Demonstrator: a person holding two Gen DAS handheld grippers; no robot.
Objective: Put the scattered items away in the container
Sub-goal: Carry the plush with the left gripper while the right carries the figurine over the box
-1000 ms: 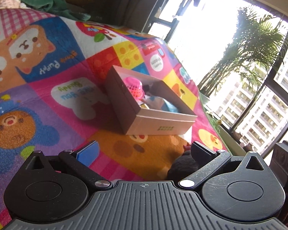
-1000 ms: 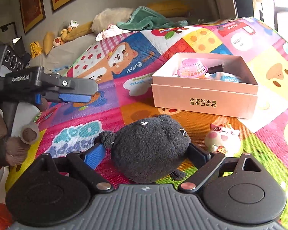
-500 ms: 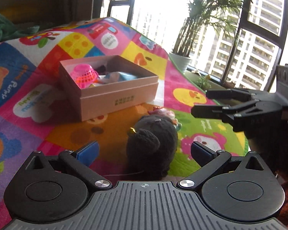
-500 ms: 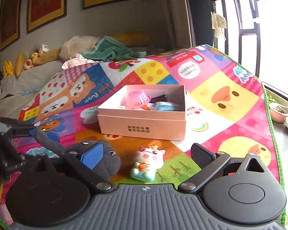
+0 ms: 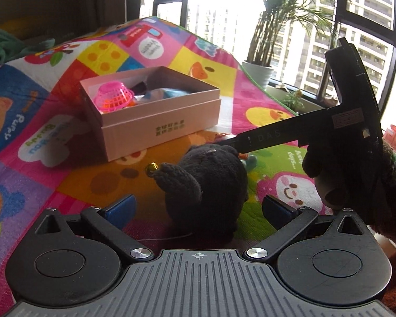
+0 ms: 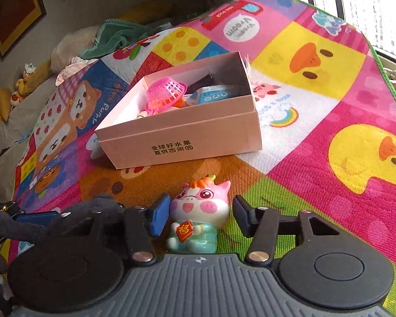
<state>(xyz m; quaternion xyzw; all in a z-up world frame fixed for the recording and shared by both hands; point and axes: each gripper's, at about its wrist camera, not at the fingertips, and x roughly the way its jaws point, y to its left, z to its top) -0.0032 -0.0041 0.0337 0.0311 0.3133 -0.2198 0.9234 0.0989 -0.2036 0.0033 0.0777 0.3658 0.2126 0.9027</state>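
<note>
Since half a second ago, the right gripper [image 6: 201,214] has swung away from the black plush toy and now sits over the small pink-and-white glossy cow figurine in a mint-green outfit [image 6: 199,218], its fingers having just been closing. The blue-padded finger [image 6: 159,218] is at the figurine's left cheek and the black finger [image 6: 241,215] is just beside its right cheek with a thin gap showing, so the fingers stand narrow around the figurine without a clear grip on it. The figurine stands upright on the colourful cartoon-printed play mat [image 6: 316,121], near the front wall of the pale pink rectangular cardboard box [image 6: 182,142].

In the left wrist view the left gripper [image 5: 198,207] has its fingers wide apart on either side of the round black plush toy with a small gold bell [image 5: 206,185], neither finger touching it. The plush lies on the mat in front of the box [image 5: 161,129], and the right gripper's dark body [image 5: 264,138] reaches in from the right just beyond it, carried by a hand in a dark knitted glove [image 5: 356,177].

Inside the open box lie an overturned pink plastic mesh basket [image 6: 167,92], a light blue packet [image 6: 213,95] and a dark item at the back that cannot be made out. Beyond the mat's edge, a potted palm in a white pot [image 5: 258,71] stands by the window.
</note>
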